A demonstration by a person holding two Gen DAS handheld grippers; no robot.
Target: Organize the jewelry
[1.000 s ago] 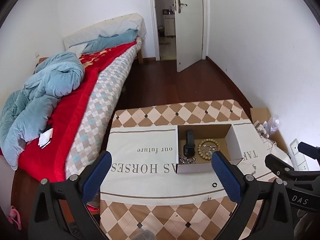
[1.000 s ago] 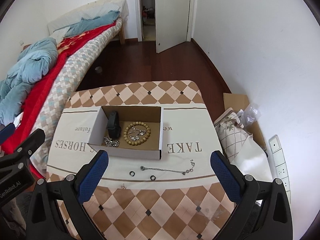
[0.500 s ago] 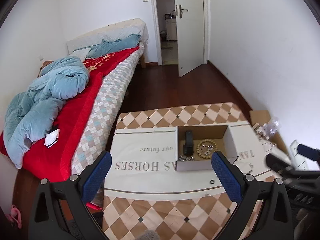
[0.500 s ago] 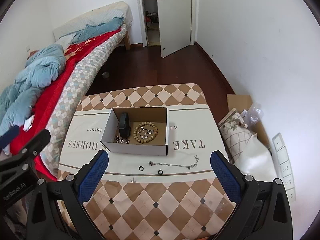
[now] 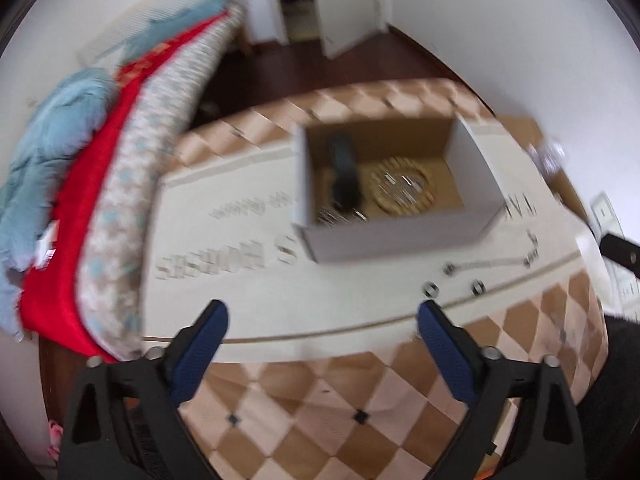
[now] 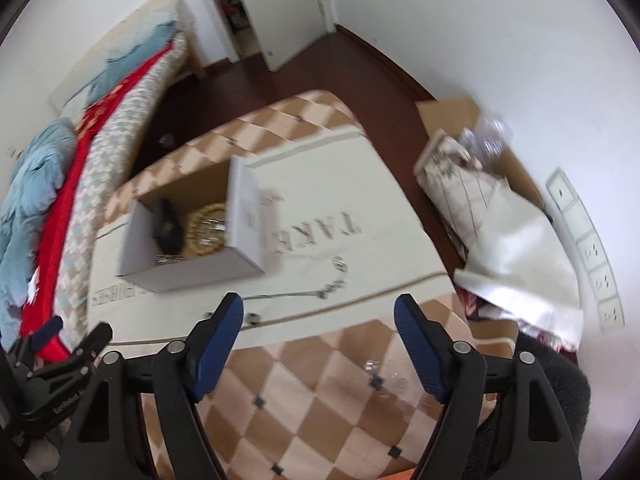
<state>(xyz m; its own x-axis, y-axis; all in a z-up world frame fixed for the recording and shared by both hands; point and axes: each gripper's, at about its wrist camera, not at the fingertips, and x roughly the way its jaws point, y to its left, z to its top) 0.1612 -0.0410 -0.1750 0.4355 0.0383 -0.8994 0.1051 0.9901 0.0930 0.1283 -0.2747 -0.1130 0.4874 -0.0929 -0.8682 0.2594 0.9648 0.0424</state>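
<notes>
Two grippers hang above the bench, and both have their fingers spread wide with nothing between them: the left gripper and the right gripper. On the cream cloth stands an open cardboard box. Inside it lie a beaded bracelet, a dark band and some silver pieces at the near wall. A silver chain lies on the cloth in front of the box, and two small rings lie beside its end. Both views are blurred. A bed with red and blue covers stands to the left.
</notes>
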